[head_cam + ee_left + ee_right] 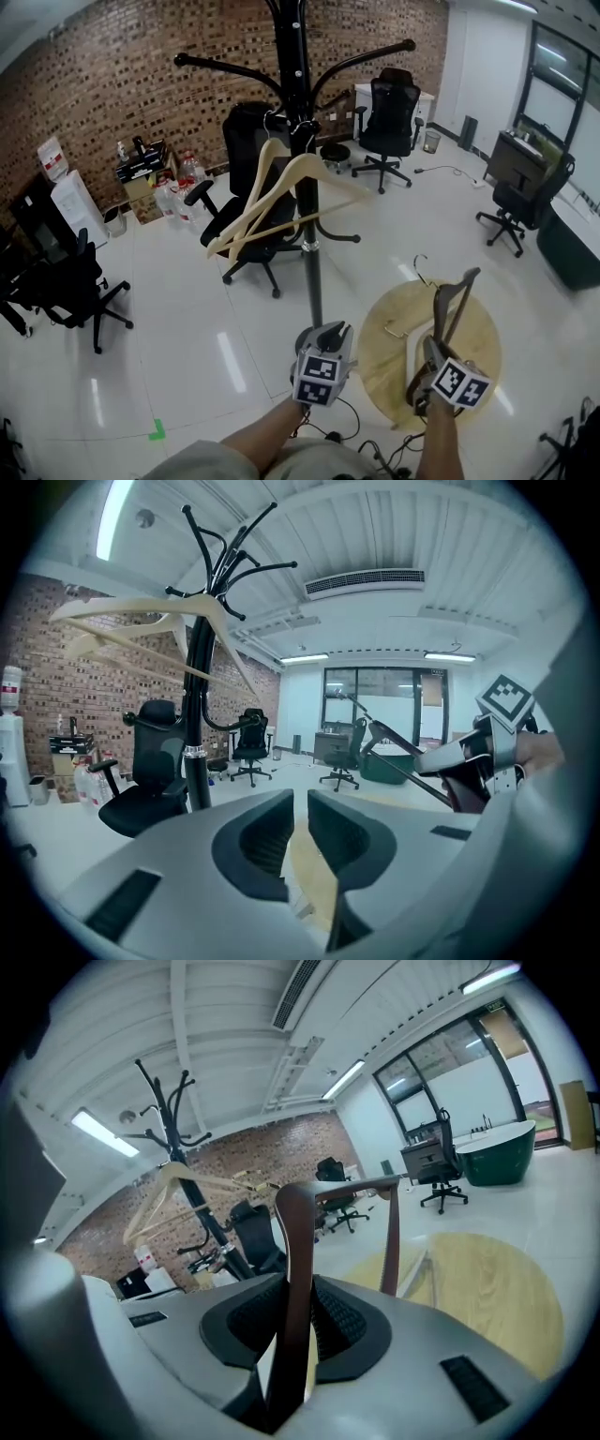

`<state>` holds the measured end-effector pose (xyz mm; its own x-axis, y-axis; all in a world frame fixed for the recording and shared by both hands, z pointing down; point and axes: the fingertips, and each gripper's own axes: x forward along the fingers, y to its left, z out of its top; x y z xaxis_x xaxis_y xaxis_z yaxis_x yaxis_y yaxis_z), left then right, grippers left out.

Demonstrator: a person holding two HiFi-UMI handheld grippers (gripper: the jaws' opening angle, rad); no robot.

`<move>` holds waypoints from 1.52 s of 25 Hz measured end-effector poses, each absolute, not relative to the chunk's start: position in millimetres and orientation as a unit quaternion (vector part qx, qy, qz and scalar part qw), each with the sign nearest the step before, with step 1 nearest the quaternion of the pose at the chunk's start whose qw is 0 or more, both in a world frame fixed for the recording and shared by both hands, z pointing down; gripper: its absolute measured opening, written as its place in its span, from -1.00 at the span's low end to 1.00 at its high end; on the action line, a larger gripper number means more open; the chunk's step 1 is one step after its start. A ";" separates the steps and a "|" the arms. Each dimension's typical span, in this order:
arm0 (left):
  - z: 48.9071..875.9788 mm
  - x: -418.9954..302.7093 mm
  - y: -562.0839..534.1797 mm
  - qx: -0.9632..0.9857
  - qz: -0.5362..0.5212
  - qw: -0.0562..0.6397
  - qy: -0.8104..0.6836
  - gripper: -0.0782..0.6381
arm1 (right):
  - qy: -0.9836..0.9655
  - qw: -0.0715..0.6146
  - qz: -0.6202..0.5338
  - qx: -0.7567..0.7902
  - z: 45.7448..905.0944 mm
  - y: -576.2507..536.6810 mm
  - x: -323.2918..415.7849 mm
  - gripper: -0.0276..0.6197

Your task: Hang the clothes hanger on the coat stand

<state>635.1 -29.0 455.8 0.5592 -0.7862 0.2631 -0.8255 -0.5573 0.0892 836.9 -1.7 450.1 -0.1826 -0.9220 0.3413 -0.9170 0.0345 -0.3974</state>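
While its jaws are clenched on one arm of the dark brown hanger [292, 1241], the right hand-held gripper [298, 1321] holds this hanger upright over the round wooden bench [394, 352]; the other arm of the hanger rises beside it. To the left, the left hand-held gripper [300, 832] is released, with its jaws a little apart and nothing between them; it points toward the black coat stand [306, 187]. This stand rises from the white floor [187, 319] just beside the bench; two light wooden hangers [272, 202] hang on its left side, and a curved upper arm [375, 52] reaches to the right. A black office chair [251, 230] stands close behind the pole; more chairs [387, 122] stand further off, near the brick wall [112, 75]; cables [375, 450] lie on the floor near the person's forearms.
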 end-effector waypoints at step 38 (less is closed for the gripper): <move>426.1 312.8 -18.3 0.895 0.089 0.101 -0.425 -0.64 | 0.676 0.066 -0.233 -0.696 395.4 54.7 473.2 -0.66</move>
